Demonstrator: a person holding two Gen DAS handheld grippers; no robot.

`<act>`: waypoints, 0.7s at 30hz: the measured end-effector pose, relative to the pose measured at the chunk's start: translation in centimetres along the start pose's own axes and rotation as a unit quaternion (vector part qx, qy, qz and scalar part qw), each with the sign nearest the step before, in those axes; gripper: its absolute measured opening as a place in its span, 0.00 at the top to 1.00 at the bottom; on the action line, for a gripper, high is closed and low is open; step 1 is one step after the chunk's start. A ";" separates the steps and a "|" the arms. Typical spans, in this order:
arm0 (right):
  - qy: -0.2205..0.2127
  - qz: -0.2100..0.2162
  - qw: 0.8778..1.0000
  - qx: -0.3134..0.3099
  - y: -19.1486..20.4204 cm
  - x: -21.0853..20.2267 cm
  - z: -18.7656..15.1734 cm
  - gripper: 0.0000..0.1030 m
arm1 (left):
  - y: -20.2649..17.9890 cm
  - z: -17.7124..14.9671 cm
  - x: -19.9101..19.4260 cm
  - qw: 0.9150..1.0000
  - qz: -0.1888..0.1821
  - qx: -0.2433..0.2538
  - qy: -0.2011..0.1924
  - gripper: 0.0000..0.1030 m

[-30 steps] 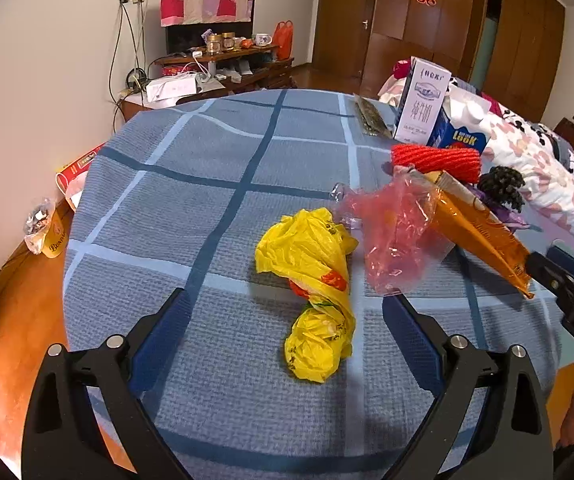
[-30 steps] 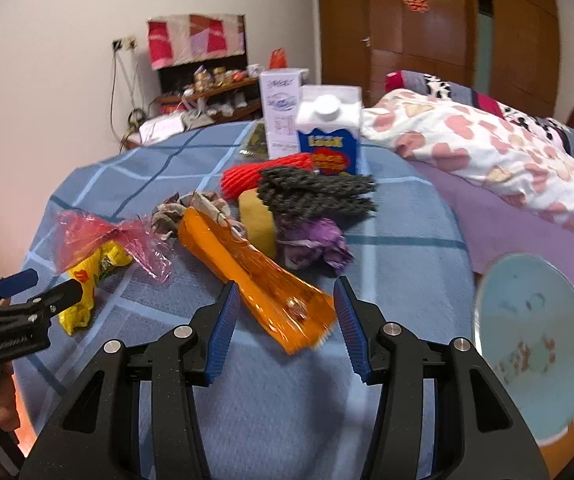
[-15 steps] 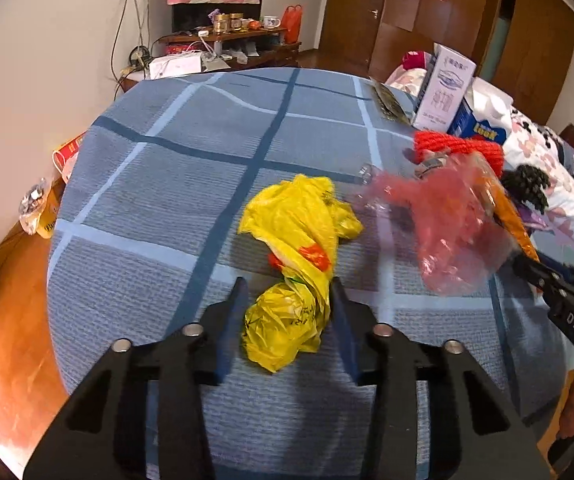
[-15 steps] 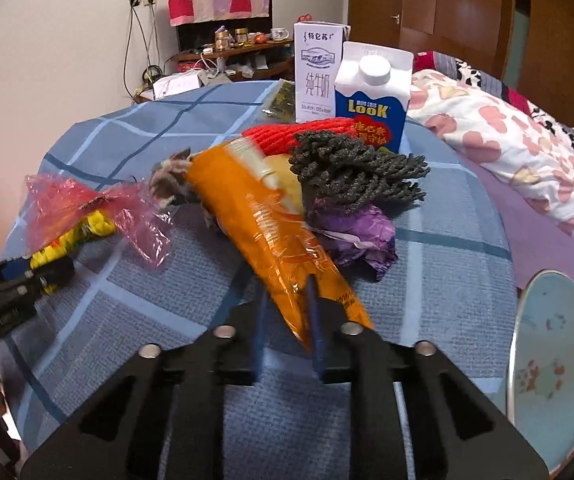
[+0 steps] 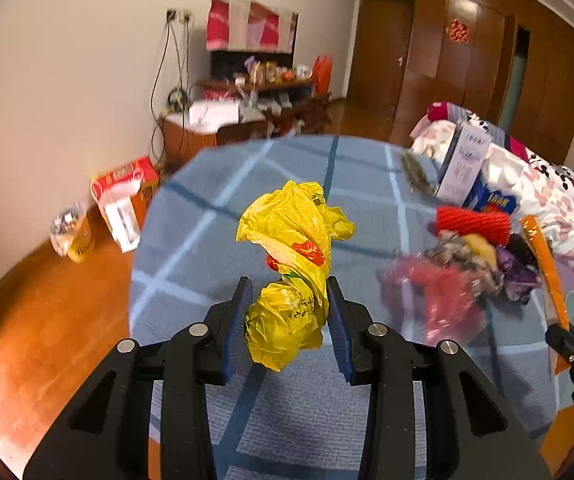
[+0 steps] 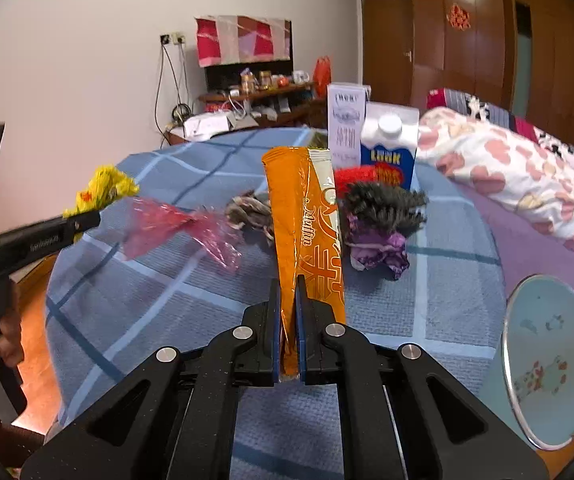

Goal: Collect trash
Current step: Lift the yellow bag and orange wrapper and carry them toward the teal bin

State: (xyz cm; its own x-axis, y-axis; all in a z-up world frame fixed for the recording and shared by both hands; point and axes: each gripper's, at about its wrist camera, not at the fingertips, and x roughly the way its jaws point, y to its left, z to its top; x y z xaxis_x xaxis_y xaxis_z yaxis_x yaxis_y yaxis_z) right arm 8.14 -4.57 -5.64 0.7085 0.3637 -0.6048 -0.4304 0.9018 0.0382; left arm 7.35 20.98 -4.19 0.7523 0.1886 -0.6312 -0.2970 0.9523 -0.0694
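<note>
My left gripper (image 5: 288, 284) is shut on the lower knot of a crumpled yellow plastic bag (image 5: 291, 232), which hangs above the blue checked tablecloth (image 5: 215, 240). In the right wrist view the same bag (image 6: 101, 190) shows at the left gripper's tip (image 6: 87, 216). My right gripper (image 6: 287, 284) is shut on the near end of a long orange snack wrapper (image 6: 307, 208), which stands up from the jaws. The left wrist view shows this wrapper (image 5: 545, 264) at the far right. A pink plastic bag (image 6: 179, 228) lies on the cloth between the two grippers.
More litter lies behind the orange wrapper: a grey crumpled wrapper (image 6: 251, 210), a purple one (image 6: 379, 246), dark mesh (image 6: 383, 204) and red mesh (image 6: 353, 174). Two cartons (image 6: 387, 140) stand at the back. A pale plate (image 6: 551, 360) overhangs the table's right edge beside the bed (image 6: 527, 180).
Both grippers went from open to shut, the left on the yellow bag and the right on the orange wrapper. Both items have come up off the cloth.
</note>
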 end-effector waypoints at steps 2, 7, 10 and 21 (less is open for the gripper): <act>-0.007 -0.008 1.000 -0.008 0.4 -0.5 0.1 0.93 | -0.7 0.3 -0.9 1.000 -0.005 0.011 -0.012 0.64; -0.016 -0.031 0.999 -0.005 0.3 -1.8 0.0 0.93 | -2.4 0.6 -2.5 0.999 -0.022 0.032 -0.030 0.64; -0.016 -0.041 0.999 0.000 -0.3 -2.4 -0.3 0.93 | -3.7 0.5 -3.2 0.998 -0.035 0.046 -0.034 0.64; -0.018 -0.068 0.997 0.031 -3.0 -4.4 -1.5 0.93 | -8.0 -0.8 -4.4 0.993 -0.066 0.088 -0.032 0.64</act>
State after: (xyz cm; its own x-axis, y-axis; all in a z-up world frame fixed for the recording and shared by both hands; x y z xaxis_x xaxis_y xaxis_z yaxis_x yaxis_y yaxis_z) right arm 5.44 -9.23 -4.26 0.7780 0.2449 -0.5786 -0.2944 0.9556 0.0086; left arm 5.93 12.31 -1.49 0.8147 0.0696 -0.5756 -0.0904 0.9959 -0.0075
